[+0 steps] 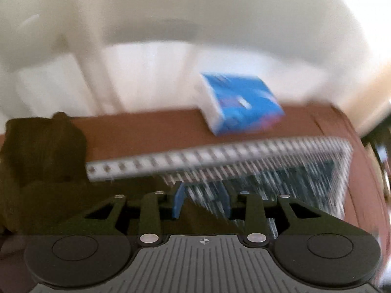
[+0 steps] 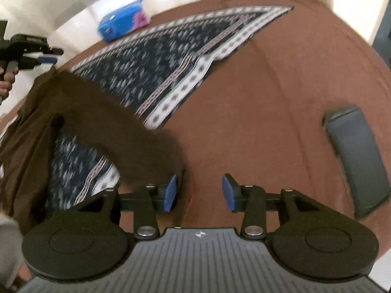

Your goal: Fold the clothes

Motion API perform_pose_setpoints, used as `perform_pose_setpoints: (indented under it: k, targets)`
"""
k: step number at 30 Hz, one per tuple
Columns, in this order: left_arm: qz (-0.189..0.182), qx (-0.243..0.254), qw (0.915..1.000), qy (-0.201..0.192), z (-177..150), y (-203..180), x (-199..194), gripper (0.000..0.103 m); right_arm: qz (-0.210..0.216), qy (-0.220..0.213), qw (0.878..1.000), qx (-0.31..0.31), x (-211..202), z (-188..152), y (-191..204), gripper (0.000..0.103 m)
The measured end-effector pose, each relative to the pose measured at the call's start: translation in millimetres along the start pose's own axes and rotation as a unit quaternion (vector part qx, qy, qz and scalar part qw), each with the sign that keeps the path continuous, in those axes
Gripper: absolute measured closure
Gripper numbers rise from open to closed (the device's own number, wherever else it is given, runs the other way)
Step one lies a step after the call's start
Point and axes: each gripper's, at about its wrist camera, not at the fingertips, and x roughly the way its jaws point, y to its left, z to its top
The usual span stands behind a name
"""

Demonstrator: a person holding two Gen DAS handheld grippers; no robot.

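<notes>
Brown soft cloth (image 2: pixel 80 122) lies over one patterned cloth (image 2: pixel 156 61); one blue box (image 2: pixel 122 24); right claw (image 2: pixel 199 193) apart, empty; left claw (image 1: pixel 202 202) apart.

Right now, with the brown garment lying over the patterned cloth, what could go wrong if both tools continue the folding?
1. The brown garment lies on the patterned cloth; a tool closing on it may also catch the cloth and drag both.
2. The right tool is open beside the garment's edge, not on it, so it may close on nothing.
3. A dragged cloth could push the blue pack off the far edge of the table.
</notes>
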Motion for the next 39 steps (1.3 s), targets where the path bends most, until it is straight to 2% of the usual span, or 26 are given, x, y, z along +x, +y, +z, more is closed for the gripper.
perform_pose_setpoints:
  k: [5, 8, 10, 12, 20, 22, 23, 24, 27, 30, 33, 36, 39]
  targets:
    - [-0.025, 0.058, 0.9959, 0.064, -58, -25, 2, 0.052, 0.004, 0.014, 1.000, 0.001, 0, -29, 11, 0.057]
    - [-0.019, 0.054, 0.9942, 0.091, -81, -29, 14, 0.052, 0.001, 0.009, 1.000, -0.002, 8, -33, 13, 0.057]
    - [-0.011, 0.044, 0.9941, 0.098, -89, -27, 19, 0.052, 0.002, 0.010, 1.000, -0.008, 15, -31, 12, 0.061]
    - [0.003, 0.045, 0.9942, 0.097, -94, -27, 19, 0.052, 0.016, 0.012, 1.000, -0.007, 16, -26, 8, 0.096]
    - [0.015, 0.032, 0.9952, 0.091, -95, -22, 7, 0.051, 0.002, -0.011, 1.000, -0.005, -27, 9, -28, 0.097]
    - [0.019, 0.035, 0.9949, 0.092, -98, -23, 4, 0.051, -0.023, -0.016, 1.000, 0.000, -26, 15, -38, 0.097]
    - [0.020, 0.037, 0.9947, 0.094, -100, -22, 2, 0.050, -0.038, -0.017, 0.999, 0.002, -23, 17, -41, 0.102]
    - [0.021, 0.037, 0.9946, 0.094, -102, -20, -1, 0.049, -0.056, -0.016, 0.998, 0.011, -17, 18, -44, 0.103]
    - [0.029, 0.024, 0.9953, 0.089, -110, -9, -19, 0.047, -0.088, 0.005, 0.996, 0.030, 3, 16, -54, 0.103]
    - [0.041, -0.009, 0.9968, 0.068, -121, 15, -50, 0.045, -0.070, -0.009, 0.997, 0.033, -1, 13, -48, 0.099]
    - [0.075, -0.046, 0.9950, 0.046, -131, 48, -82, 0.044, -0.017, -0.030, 0.999, 0.002, -10, 21, -17, 0.099]
    - [0.126, -0.090, 0.9876, 0.027, -139, 93, -117, 0.043, 0.028, -0.037, 0.997, -0.055, -9, 34, 26, 0.095]
    - [0.169, -0.132, 0.9767, 0.003, -145, 143, -155, 0.042, 0.081, -0.037, 0.990, -0.110, -2, 49, 79, 0.089]
